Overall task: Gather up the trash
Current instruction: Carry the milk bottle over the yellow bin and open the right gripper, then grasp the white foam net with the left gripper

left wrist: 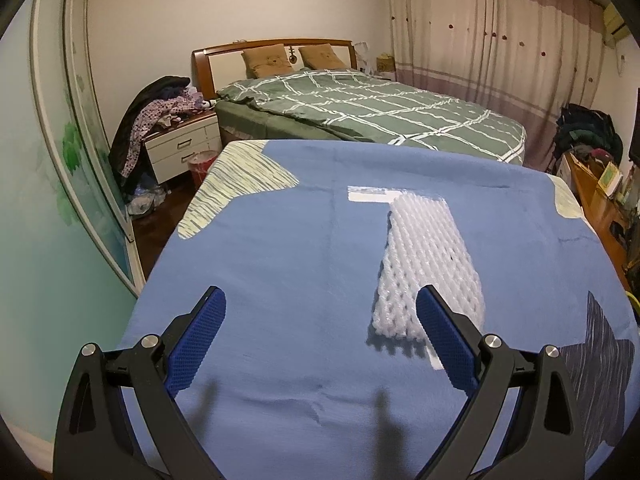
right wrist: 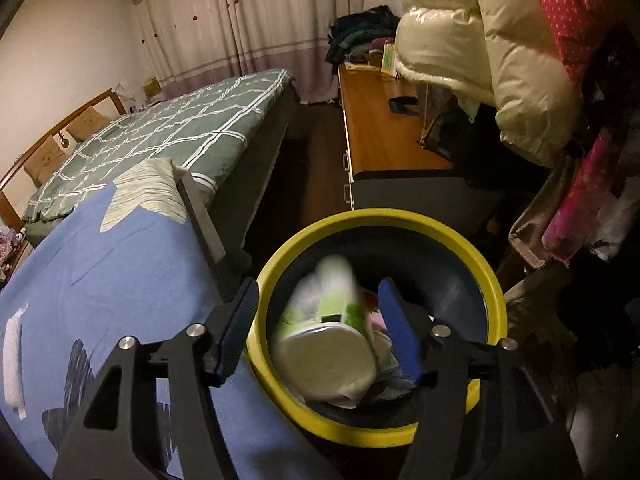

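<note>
In the left wrist view, the left gripper (left wrist: 320, 312) fills the bottom of the frame with its jaws spread wide and nothing between them, hovering over a blue cloth (left wrist: 280, 260) that covers a table; right of centre, a white foam net (left wrist: 430, 264) lies flat on the cloth, its near end just beside the right-hand blue pad (left wrist: 444, 340) (whether they touch cannot be told); a strip of white paper (left wrist: 372, 194) shows at the net's far end; a green checked bed (left wrist: 372, 108) sits in the upper middle.

In the right wrist view, the blue cloth (right wrist: 120, 280) takes the lower left; the right gripper (right wrist: 318, 320) stands open at lower centre, empty, above a yellow-rimmed bin (right wrist: 490, 280); a blurred green-and-white carton (right wrist: 332, 344) sits between the fingers, down inside the bin among other scraps; a cream puffer jacket (right wrist: 480, 52) hangs at the upper right.
</note>
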### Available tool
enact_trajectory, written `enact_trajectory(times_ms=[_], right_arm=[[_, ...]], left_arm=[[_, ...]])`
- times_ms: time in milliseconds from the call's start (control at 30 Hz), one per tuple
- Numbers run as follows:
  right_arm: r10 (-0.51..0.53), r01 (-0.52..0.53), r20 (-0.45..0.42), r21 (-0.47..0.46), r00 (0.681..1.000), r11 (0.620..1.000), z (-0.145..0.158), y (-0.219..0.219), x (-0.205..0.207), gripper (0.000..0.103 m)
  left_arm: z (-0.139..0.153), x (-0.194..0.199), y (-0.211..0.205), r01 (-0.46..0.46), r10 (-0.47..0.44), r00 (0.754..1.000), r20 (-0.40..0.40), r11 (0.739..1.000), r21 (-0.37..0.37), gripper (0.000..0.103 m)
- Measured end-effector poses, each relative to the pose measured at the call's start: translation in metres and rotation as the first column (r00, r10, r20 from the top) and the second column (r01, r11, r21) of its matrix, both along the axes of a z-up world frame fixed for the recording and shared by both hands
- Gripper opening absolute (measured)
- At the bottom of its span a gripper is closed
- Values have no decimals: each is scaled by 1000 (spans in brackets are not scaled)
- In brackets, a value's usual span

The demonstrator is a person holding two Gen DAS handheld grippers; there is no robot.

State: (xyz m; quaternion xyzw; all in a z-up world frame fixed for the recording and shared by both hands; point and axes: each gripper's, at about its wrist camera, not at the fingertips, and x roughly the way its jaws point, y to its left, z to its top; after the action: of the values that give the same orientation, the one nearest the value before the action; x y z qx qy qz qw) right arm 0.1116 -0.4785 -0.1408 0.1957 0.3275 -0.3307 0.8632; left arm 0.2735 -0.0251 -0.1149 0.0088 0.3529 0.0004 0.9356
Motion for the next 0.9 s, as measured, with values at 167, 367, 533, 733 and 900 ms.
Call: enact_trajectory(times_ms=[167,367,533,733,900], right_arm=[[12,-12,4,4,1000,1000,3,3,7,60],[28,-28,19,14,999,999,3,2,7,60],[43,-43,30,23,999,999,3,3,7,60],[53,-54,38,30,998,998,2,4,8,60],[59,-61,45,36,997,998,2,4,8,60]], left_arm=[[-1,6,-14,48,-47,998,-40,999,21,95],[2,23,-44,136,-131,985,-115,990,37,98],[-10,55,-64,167,-159,967,-201,986,25,98],[-22,87,-74,139,-128,957,-260,990,24,98],[-35,104,-73,133,-124,939,-320,991,6,98]])
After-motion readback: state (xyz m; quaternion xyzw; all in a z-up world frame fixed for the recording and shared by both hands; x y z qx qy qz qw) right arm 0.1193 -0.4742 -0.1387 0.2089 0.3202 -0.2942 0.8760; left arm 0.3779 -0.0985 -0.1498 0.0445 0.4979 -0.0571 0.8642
